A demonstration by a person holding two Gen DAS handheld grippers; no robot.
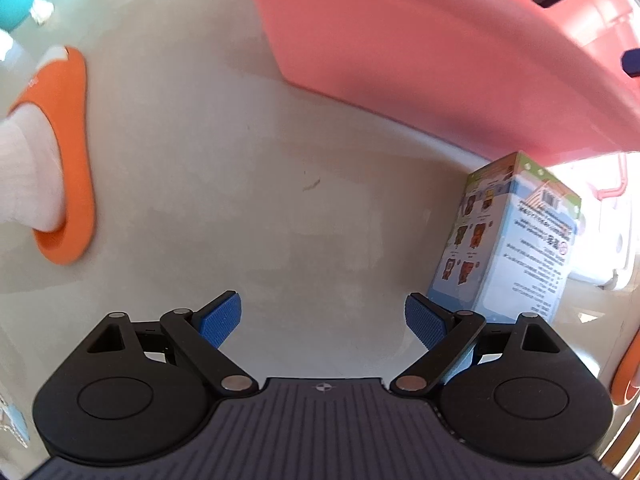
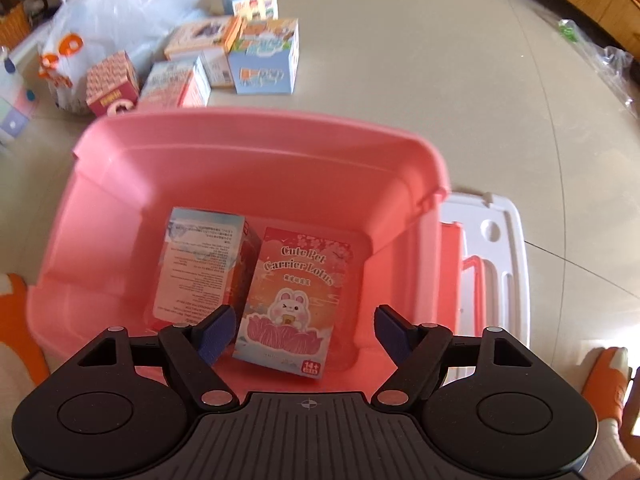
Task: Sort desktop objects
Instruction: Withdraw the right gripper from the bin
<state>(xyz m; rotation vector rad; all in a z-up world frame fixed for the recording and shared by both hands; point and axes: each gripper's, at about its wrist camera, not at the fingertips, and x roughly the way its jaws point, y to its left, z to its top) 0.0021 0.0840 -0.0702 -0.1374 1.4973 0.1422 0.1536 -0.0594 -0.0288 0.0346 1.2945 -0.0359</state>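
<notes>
Sorting is partly done, judging by the layout. Pink bin (image 2: pixel 256 184) holds two toy boxes on its floor: a pale blue box (image 2: pixel 200 264) toward the left wall and the "Cute Pet Carrier Lotus" box (image 2: pixel 292 300) just beside it, the two apparently touching along one edge.

Right gripper (image 2: pixel 304 334) hovers over the bin's near rim, jaws spread wide, nothing between the pads. Likely a box has just gone in, though that is a guess.

Left gripper (image 1: pixel 322 320) is also open and empty, low over the floor beside the bin's outer wall (image 1: pixel 420 60). A blue cartoon box (image 1: pixel 516 240) stands upright near its right finger, not touching; probably the next pick.

Still to sort: a cluster of boxes (image 2: pixel 228 56) beyond the bin's far rim, including a red patterned one (image 2: pixel 110 80), next to a white plastic bag (image 2: pixel 120 12).

Surface is a smooth beige floor (image 1: pixel 224 160), glossy, not a desk. A white lid (image 2: pixel 496 264) lies against the bin's right side. An orange slipper (image 1: pixel 68 152) with a white sock shows at the left edge. Clear wrapping lies by the far right.
</notes>
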